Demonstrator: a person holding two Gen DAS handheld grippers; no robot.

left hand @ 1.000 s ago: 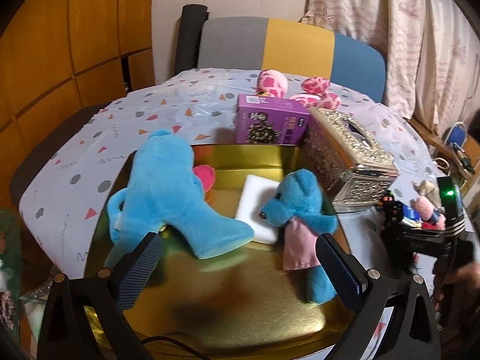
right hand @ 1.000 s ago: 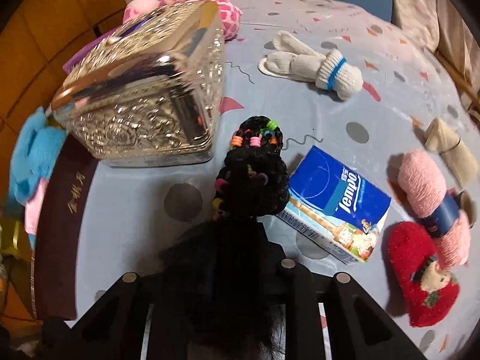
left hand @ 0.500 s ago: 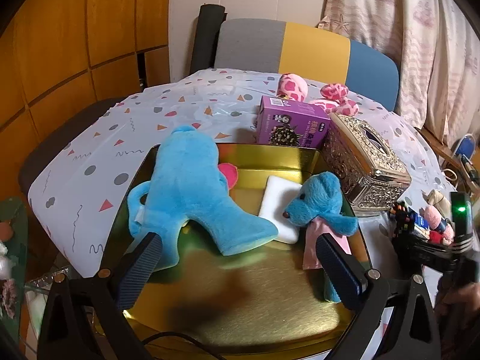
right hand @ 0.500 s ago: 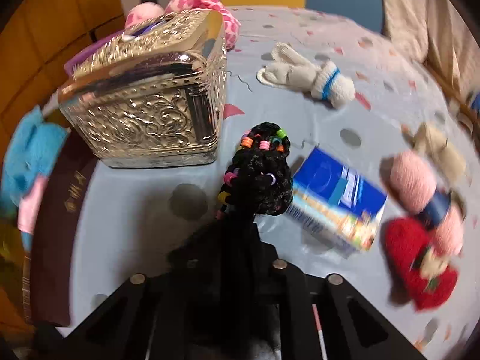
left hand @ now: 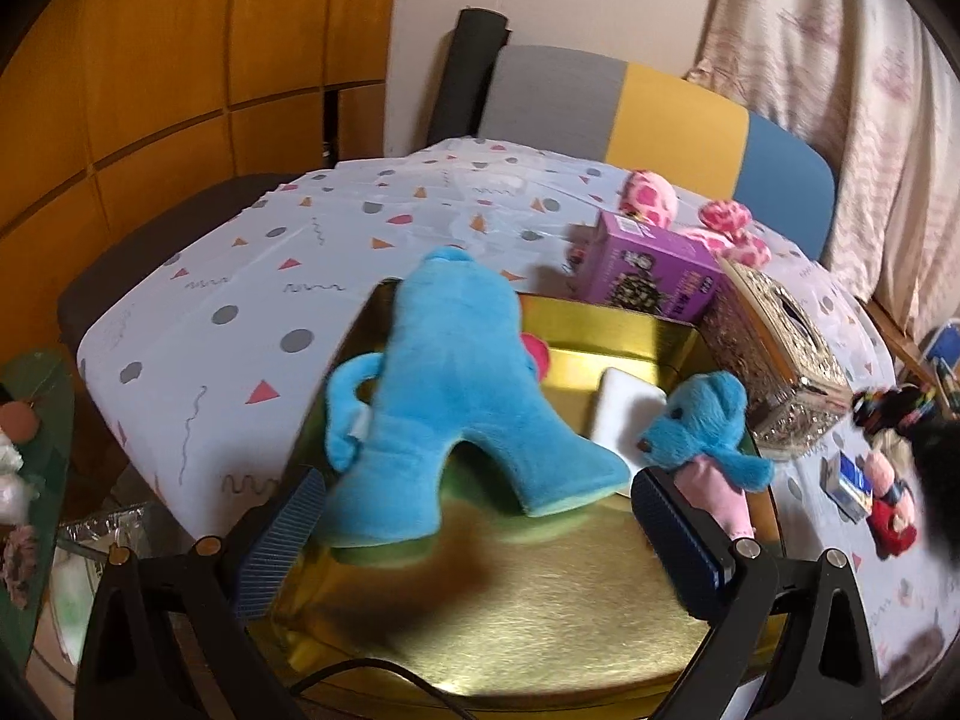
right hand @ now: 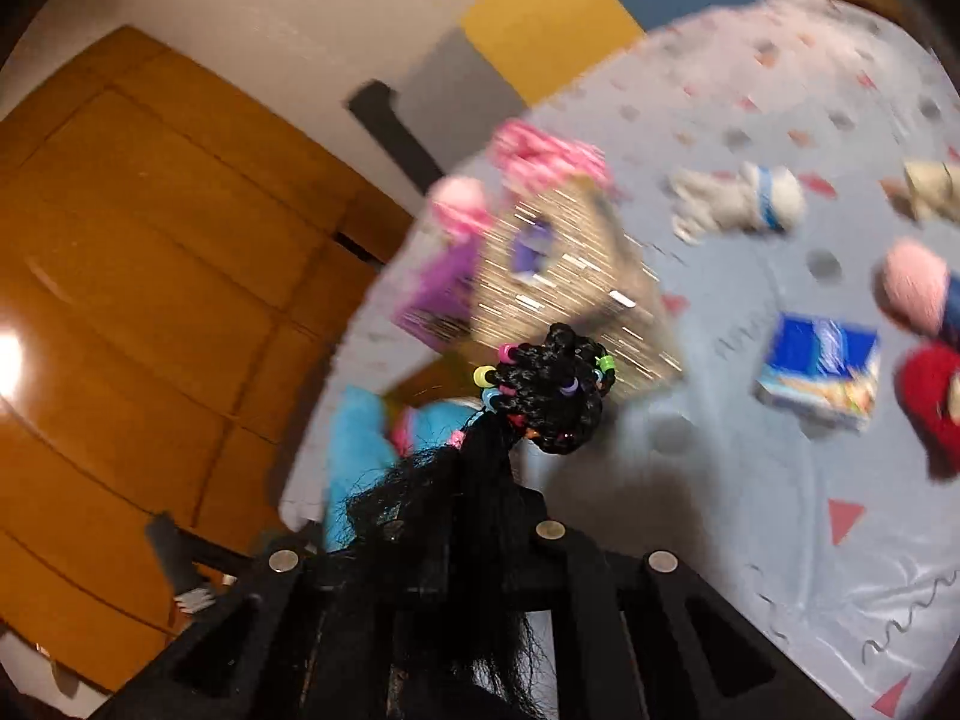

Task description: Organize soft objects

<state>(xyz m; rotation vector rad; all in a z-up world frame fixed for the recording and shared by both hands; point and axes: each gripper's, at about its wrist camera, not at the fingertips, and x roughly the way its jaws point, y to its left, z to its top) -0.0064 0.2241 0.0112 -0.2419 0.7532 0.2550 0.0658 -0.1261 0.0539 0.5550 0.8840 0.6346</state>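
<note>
A big blue plush toy (left hand: 444, 396) and a small blue bear in a pink dress (left hand: 708, 438) lie in the gold tray (left hand: 540, 600), beside a white pad (left hand: 624, 414). My left gripper (left hand: 480, 531) is open and empty, low over the tray's near part. My right gripper (right hand: 474, 516) is shut on a black hairpiece with coloured beads (right hand: 546, 387), held lifted above the table; the same hairpiece shows in the left wrist view (left hand: 894, 414) at the right edge.
A silver tissue box (left hand: 780, 360) and a purple box (left hand: 654, 270) stand behind the tray, with pink spotted plush (left hand: 651, 201) beyond. A blue tissue pack (right hand: 822, 366), white socks (right hand: 738, 201), a pink roll (right hand: 912, 285) and a red plush (right hand: 930, 396) lie on the patterned tablecloth.
My right gripper has lifted the beaded hairpiece off the table and swung left and up, tilting sharply. My left gripper has drawn back slightly and stays open over the tray.
</note>
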